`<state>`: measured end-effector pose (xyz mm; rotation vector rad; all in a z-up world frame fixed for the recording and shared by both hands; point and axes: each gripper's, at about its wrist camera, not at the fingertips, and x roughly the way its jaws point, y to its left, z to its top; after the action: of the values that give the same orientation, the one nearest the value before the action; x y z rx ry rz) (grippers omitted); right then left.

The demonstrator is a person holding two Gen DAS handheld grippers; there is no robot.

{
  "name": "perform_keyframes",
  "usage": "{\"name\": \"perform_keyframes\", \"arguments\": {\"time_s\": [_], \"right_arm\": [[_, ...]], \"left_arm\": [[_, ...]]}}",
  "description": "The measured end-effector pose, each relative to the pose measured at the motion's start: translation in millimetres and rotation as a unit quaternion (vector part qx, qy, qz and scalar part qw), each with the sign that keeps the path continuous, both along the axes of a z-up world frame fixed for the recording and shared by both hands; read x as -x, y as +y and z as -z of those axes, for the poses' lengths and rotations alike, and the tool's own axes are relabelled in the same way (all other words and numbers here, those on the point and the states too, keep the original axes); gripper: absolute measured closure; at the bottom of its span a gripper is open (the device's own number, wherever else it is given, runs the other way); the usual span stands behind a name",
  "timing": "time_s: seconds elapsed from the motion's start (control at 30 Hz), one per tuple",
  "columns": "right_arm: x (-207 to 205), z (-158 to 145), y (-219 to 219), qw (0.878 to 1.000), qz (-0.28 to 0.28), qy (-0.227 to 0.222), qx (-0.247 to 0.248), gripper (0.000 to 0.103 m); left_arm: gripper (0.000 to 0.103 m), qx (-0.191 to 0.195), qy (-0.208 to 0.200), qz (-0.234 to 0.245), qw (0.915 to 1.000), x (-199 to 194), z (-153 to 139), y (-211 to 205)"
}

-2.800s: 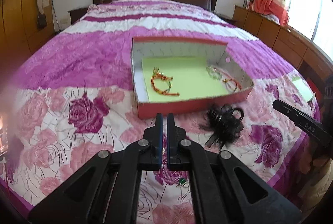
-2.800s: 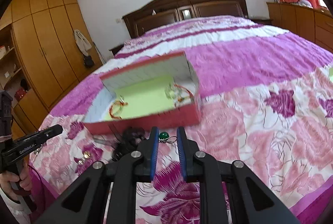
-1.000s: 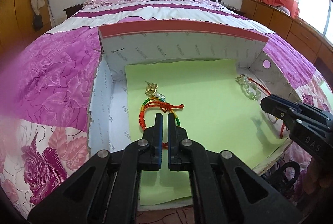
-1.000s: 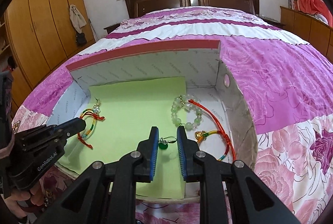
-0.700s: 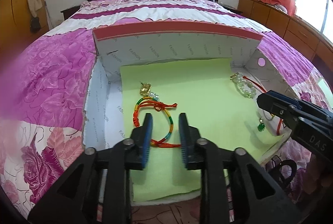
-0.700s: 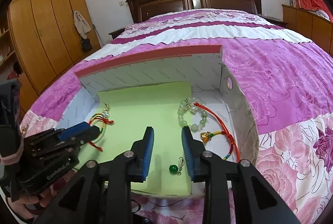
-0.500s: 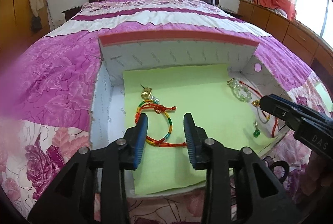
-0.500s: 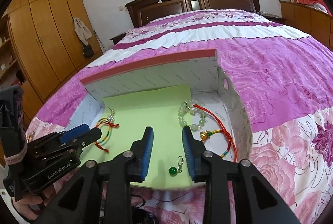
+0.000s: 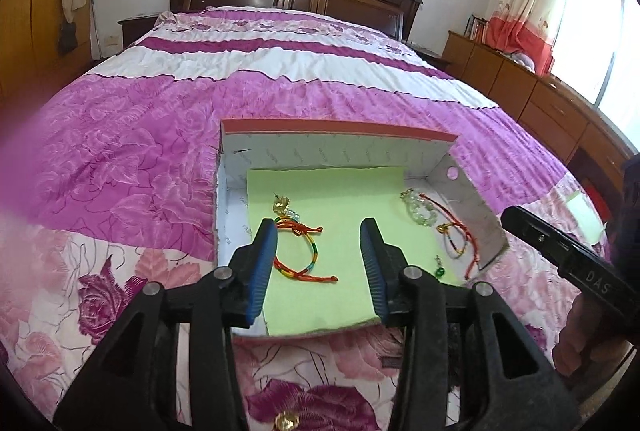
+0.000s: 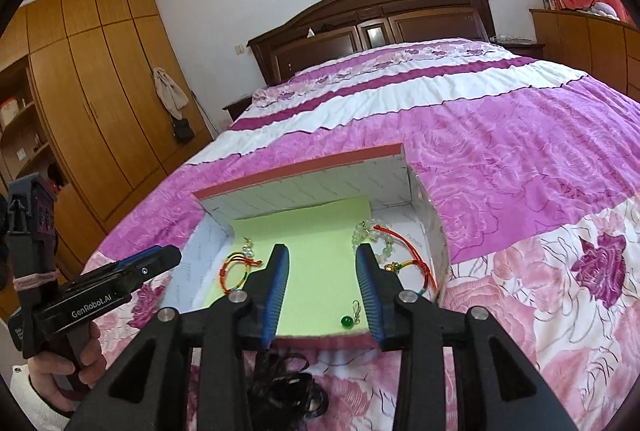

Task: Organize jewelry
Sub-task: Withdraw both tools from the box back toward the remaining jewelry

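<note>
Both pairs of fingers, left gripper [image 9: 318,263] and right gripper [image 10: 322,289], have just been opening and hold nothing. Below and nearest the right gripper, a black hair claw [image 10: 286,395] lies on the bed [image 10: 520,159] outside the box [image 10: 304,167].

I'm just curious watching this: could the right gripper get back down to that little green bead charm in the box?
Probably yes. The green bead charm lies loose on the green paper near the box's front edge, just ahead of the right gripper, whose jaws have just been opening with nothing between them. The box has no lid, and nothing covers the charm.
</note>
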<state>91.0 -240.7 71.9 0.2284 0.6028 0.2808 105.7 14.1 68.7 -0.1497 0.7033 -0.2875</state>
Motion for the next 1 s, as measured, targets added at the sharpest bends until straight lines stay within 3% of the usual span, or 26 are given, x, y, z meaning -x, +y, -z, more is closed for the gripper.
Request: {"name": "perform_keyframes", "arguments": {"time_s": [0.53, 1.0], "right_arm": [[63, -16, -24, 1.000, 0.011, -0.003, -0.004, 0.062], [101, 2, -35, 0.999, 0.014, 0.027, 0.015, 0.061]], "left_arm": [[0.068, -0.031, 0.005, 0.016, 0.9994, 49, -17, 4], [0.068, -0.056, 0.046, 0.013, 0.9973, 76, 8, 12]]}}
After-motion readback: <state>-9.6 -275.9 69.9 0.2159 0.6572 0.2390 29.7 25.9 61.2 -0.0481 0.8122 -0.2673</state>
